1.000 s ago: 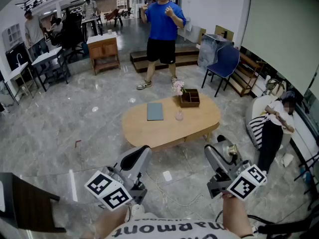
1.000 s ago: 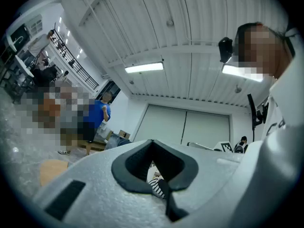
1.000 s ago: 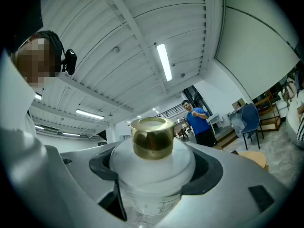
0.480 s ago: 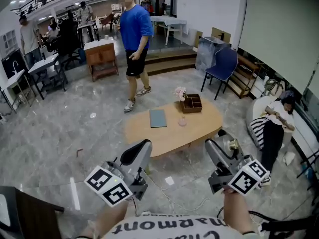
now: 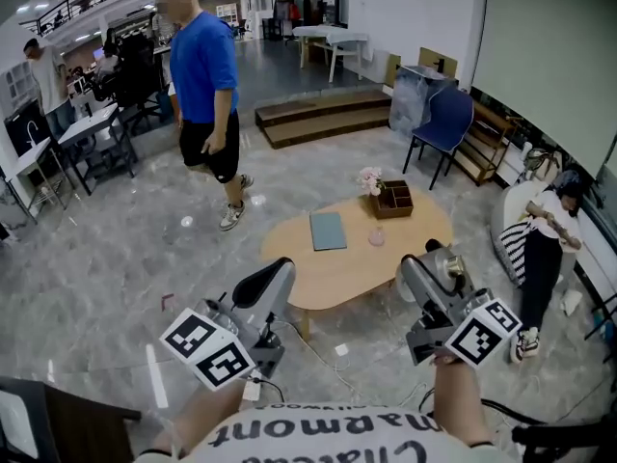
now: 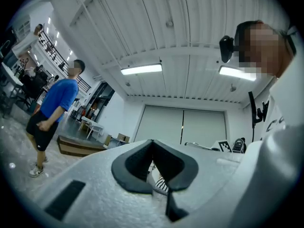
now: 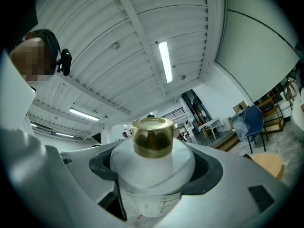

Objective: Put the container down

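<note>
A white translucent container with a gold metallic cap (image 7: pixel 152 136) is clamped between the jaws of the right gripper (image 5: pixel 434 261), the dark pads pressed against both sides of its shoulder and the cap standing clear above them. The container is carried in the air, tilted up and forward; in the head view it is seen against the near right end of a light wooden oval coffee table (image 5: pixel 359 263), and whether it is over the tabletop or short of it cannot be told. The jaws of the left gripper (image 6: pixel 154 164) are closed together with nothing held between them, and that gripper is raised to the left, apart from the right one. On the table a flat grey-blue pad (image 5: pixel 328 231), a small pink glass (image 5: pixel 377 237) and a brown wooden compartment box (image 5: pixel 394 201) beside pink flowers (image 5: pixel 370 177) are laid out. A person in a blue shirt and black shorts (image 5: pixel 204 75) is seen on the grey marble floor beyond the table
</note>
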`<move>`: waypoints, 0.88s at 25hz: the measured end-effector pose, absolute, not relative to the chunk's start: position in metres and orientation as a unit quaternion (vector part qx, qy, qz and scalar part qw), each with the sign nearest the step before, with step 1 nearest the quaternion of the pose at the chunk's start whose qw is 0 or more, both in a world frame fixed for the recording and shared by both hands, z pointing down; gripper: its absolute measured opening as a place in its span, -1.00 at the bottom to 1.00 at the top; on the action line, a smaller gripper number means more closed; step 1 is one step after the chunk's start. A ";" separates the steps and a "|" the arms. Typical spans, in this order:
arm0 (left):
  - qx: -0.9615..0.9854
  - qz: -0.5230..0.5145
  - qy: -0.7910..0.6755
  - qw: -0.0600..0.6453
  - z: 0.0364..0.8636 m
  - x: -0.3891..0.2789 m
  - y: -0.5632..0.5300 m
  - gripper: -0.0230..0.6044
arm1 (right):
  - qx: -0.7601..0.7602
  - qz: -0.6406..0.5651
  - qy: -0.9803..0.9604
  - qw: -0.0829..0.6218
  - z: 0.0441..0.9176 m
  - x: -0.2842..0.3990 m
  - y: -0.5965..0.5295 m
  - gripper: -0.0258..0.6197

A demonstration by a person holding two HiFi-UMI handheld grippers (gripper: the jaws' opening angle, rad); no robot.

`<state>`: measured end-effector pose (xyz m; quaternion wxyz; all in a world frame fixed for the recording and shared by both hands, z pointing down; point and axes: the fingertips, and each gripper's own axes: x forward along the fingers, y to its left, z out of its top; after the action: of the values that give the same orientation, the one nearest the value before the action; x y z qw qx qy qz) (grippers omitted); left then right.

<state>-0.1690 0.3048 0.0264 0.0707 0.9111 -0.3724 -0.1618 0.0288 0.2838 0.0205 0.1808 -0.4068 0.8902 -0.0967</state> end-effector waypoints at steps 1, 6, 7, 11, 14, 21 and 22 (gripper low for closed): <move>0.912 -0.161 -0.370 0.074 0.029 -0.172 0.302 -0.88 | -0.408 -0.099 0.891 0.175 0.024 0.023 0.280 0.15; 0.909 -0.169 -0.369 0.092 0.043 -0.178 0.270 -0.88 | -0.411 -0.107 0.894 0.144 0.039 0.012 0.253 0.15; 0.909 -0.170 -0.369 0.098 0.046 -0.177 0.261 -0.88 | -0.412 -0.109 0.894 0.140 0.042 0.013 0.245 0.15; 0.907 -0.165 -0.374 0.104 0.055 -0.167 0.221 -0.88 | -0.414 -0.115 0.893 0.134 0.053 0.023 0.205 0.15; 0.902 -0.165 -0.386 0.104 0.057 -0.160 0.177 -0.88 | -0.412 -0.111 0.896 0.124 0.060 0.032 0.161 0.15; 0.897 -0.163 -0.399 0.098 0.054 -0.117 0.065 -0.88 | -0.391 -0.114 0.906 0.113 0.062 0.069 0.039 0.15; 0.897 -0.165 -0.398 0.098 0.053 -0.109 0.050 -0.88 | -0.386 -0.115 0.908 0.110 0.061 0.074 0.022 0.15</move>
<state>-0.1094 0.0500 0.0527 0.0979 0.8971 -0.3978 -0.1655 0.0742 0.0221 0.0606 0.1101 -0.3865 0.9085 -0.1148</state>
